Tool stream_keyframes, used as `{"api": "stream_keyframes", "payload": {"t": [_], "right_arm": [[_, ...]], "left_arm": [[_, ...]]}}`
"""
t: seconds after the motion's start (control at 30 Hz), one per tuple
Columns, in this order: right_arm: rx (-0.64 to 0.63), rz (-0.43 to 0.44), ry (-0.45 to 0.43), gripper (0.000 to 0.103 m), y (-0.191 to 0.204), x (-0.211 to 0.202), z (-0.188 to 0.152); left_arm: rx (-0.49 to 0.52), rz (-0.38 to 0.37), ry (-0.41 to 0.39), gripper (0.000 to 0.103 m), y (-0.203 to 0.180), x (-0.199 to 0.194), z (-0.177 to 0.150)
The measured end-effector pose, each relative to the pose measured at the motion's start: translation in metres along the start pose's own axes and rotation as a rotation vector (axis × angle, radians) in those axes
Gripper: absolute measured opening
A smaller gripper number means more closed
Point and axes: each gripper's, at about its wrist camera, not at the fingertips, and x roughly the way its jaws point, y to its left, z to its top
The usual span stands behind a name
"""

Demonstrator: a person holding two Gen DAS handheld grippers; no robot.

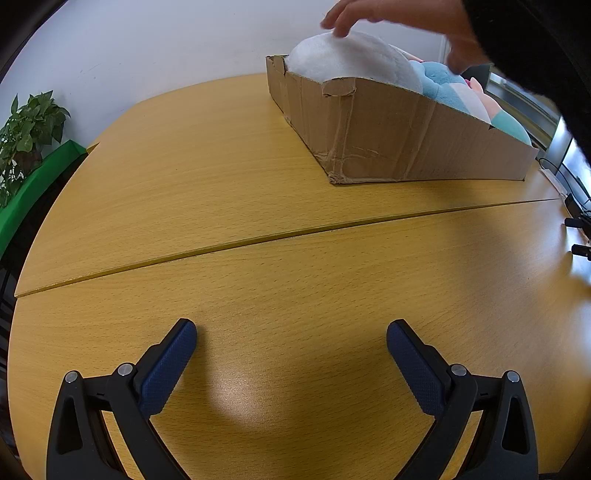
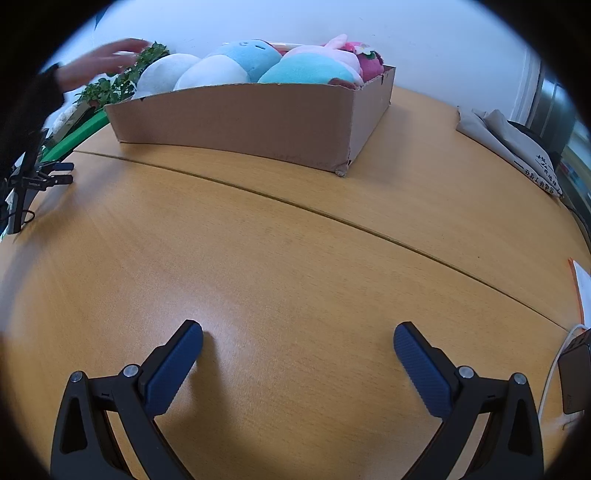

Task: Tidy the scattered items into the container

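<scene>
A shallow cardboard box [image 1: 388,129] stands on the wooden table [image 1: 258,206] at the far right; it also shows in the right wrist view [image 2: 251,114] at the far middle. It holds several plush toys: a white one [image 1: 343,55], a light blue one [image 2: 247,53] and a pink one [image 2: 332,51]. A bare hand [image 1: 388,18] reaches over the white plush. My left gripper [image 1: 291,332] is open and empty, low over the table, well short of the box. My right gripper [image 2: 297,334] is open and empty, also low over the table.
A potted plant [image 1: 26,133] and a green surface [image 1: 40,173] are at the table's left edge. A grey cloth bag [image 2: 509,144] lies at the right. Black clips [image 2: 55,173] and a stand sit at the left edge. A cable and a dark device [image 2: 572,373] are near right.
</scene>
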Motion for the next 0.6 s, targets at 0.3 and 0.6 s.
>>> {"api": "stream_keyframes", "payload": {"t": [0.3,0.6], "right_arm": [[-0.037,0.023,0.000,0.103,0.0009,-0.0015,-0.0020],[-0.131,0.094,0.000,0.103,0.0073,-0.0012,0.0001]], "left_arm": [[0.000,0.000,0.000,0.103,-0.0006,0.0005,-0.0002],[0.000,0.000,-0.001,0.103,-0.0006,-0.0003,-0.0009]]}}
